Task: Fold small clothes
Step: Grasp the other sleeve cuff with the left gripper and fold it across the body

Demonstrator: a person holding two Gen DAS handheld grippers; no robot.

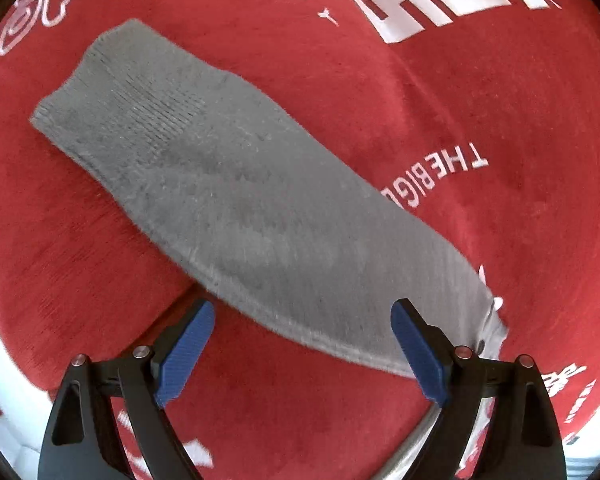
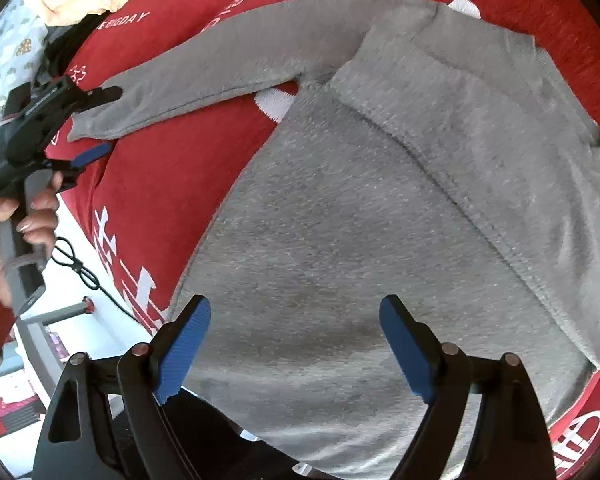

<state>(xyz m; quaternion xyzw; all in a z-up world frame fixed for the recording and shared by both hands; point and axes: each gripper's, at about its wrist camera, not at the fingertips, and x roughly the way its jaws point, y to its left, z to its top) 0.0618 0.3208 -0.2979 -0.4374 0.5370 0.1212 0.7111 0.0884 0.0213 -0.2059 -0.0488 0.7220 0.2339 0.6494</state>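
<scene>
Both grippers, left (image 1: 303, 322) and right (image 2: 295, 318), stood spread wide and empty above the gray sweater (image 2: 340, 240) on the red cloth (image 1: 460, 120).

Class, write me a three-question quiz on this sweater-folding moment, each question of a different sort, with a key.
1. True or false: the left gripper is clamped on the sleeve.
2. Multiple choice: the grey sweater lies on A) a bare wooden table, B) a red cloth with white lettering, C) a blue towel.
3. Fill in: the right gripper hangs above the sweater's body with its jaws ____.

Key: 1 false, its jaws are open and nothing is between them; 2 B; 3 open.
</scene>
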